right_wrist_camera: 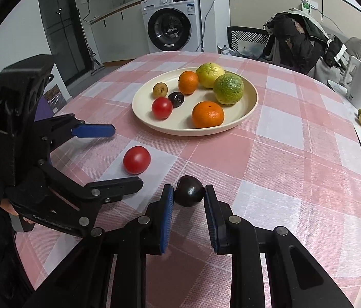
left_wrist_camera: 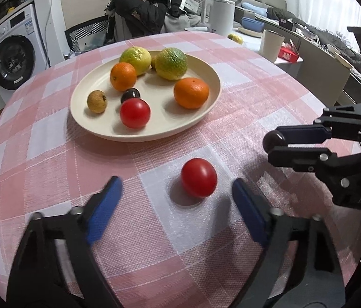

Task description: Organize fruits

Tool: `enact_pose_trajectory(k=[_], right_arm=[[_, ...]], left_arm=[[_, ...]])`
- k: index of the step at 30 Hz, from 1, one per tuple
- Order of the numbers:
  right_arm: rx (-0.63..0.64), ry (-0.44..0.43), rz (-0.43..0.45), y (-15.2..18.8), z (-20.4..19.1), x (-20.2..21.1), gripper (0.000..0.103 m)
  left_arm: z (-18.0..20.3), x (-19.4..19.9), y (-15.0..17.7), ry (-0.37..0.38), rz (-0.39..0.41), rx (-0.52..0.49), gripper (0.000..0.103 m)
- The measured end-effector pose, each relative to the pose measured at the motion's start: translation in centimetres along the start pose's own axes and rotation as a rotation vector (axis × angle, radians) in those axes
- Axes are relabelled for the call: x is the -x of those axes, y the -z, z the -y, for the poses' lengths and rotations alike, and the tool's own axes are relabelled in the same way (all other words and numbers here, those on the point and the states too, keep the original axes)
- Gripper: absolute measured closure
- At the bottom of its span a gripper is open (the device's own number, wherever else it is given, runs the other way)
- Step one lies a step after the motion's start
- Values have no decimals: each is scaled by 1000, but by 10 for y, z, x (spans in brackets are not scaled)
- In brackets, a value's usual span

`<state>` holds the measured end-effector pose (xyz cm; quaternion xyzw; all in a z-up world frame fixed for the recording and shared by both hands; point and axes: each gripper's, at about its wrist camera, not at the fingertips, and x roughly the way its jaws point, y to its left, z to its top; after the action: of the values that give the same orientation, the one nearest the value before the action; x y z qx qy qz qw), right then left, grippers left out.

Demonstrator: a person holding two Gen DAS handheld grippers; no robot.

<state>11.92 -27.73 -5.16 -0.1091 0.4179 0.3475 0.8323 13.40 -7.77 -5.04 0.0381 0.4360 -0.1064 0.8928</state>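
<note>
Two tomatoes (left_wrist_camera: 198, 177) (left_wrist_camera: 135, 113) flank plate (left_wrist_camera: 206, 107) rim.

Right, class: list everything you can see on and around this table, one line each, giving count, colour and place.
Plate: one, cream, mid-table.
Oranges: two, orange, on plate.
Green-yellow citrus: two, at the plate's far side.
Tomato on plate: one, red, near rim.
Dark plum on plate: one, behind that tomato.
Brown fruit: one, tan, on plate.
Loose tomato: one, red, on tablecloth.
Held plum: one, dark.
Tablecloth: pink-white check.
Washing machine: one, white, background.
Kettle: one, white, side table.
Left gripper: open around loose tomato.
Right gripper: shut on held plum.
</note>
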Motion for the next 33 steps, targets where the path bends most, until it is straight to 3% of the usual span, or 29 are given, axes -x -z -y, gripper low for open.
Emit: enact_pose_trajectory(k=[9, 13, 33], right_arm=[[12, -7, -6, 1, -3, -1, 78], [13, -8, -8, 1, -3, -1, 78], [-3, -4, 29, -2, 1, 4, 78]], left_arm=[[0, -5, -3, 36, -1, 5, 55], [-4, -2, -2, 67, 8, 23, 77], [-5, 22, -3, 46, 96, 13, 78]])
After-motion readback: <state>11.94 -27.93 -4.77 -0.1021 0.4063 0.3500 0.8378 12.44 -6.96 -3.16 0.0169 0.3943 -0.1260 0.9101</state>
